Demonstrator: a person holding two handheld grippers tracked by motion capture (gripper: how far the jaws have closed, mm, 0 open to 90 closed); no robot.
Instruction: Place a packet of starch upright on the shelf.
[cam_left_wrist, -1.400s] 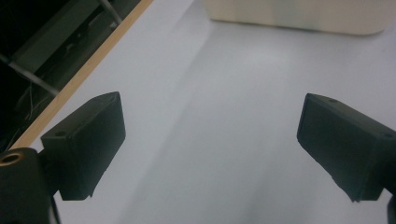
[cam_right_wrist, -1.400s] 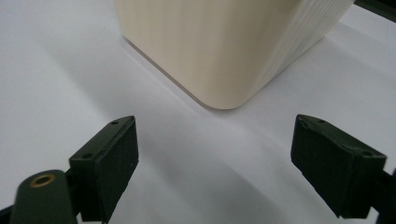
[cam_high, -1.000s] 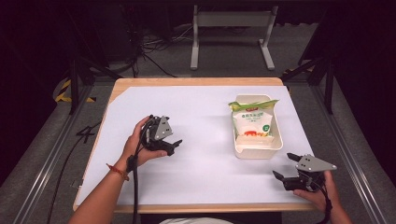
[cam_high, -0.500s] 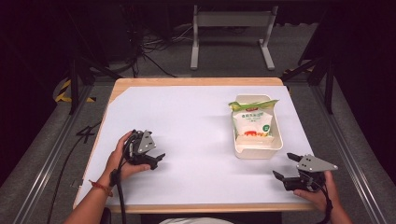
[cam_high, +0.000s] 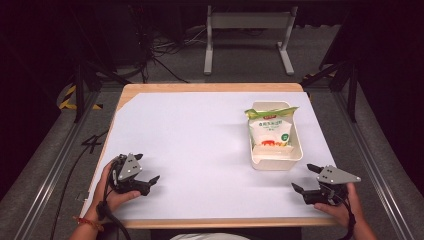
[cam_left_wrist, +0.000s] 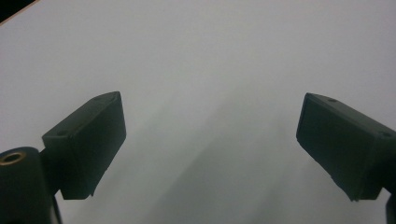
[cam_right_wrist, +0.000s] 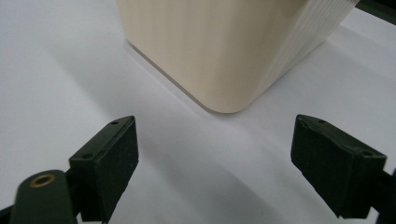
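Left gripper (cam_high: 146, 169) and right gripper (cam_high: 306, 178) low near the table's front edge, jaws spread, empty

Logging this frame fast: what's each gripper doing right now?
Left gripper: open, holding nothing, over the bare white table.
Right gripper: open, holding nothing, facing a corner of the cream tray, not touching it.

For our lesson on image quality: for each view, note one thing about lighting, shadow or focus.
High view: the table is brightly lit and the floor around it dark. Left gripper view: soft grey shadows fall between the open jaws, which look slightly blurred. Right gripper view: the cream tray is close and soft-focused, with a shadow at its base.
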